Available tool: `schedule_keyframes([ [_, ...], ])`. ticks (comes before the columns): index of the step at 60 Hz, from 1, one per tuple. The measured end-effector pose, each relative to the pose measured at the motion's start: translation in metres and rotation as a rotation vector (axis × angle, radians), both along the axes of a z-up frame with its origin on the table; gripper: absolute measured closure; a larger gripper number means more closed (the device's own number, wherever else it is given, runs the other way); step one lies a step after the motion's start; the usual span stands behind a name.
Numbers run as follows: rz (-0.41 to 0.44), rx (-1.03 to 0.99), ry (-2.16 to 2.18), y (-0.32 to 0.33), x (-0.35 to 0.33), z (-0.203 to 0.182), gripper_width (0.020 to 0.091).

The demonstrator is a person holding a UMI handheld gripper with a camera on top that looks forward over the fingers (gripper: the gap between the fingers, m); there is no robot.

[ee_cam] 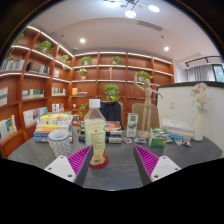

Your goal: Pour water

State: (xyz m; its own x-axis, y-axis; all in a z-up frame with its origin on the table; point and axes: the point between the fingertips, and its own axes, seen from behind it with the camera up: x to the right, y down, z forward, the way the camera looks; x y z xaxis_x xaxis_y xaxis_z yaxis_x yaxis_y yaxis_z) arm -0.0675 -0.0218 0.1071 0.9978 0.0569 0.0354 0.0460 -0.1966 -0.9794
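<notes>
The gripper (111, 160) stands wide open with nothing in its grasp, its two pink-padded fingers (76, 160) spread apart over a grey table (112, 172). The task's thing, a clear plastic bottle (96, 132) with a pale label, stands upright on that table just ahead of the fingers and a little nearer the left one.

The step in hand appears to be the approach for a grasp. To do it well, the person would likely centre the bottle between the pads, come in level, and close on the body below the shoulder, firmly but not so hard that thin plastic buckles.

Left of the bottle sits a rounded, patterned cup (59, 142), probably the vessel to fill. Right of the bottle lie small boxes (131, 125), and behind it rise curved wooden shelves (110, 75) holding books and plants.
</notes>
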Motion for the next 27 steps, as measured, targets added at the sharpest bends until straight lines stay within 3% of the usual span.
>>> schedule_keyframes([
  [27, -0.112, 0.059, 0.055, -0.038, 0.046, 0.028, 0.0301],
])
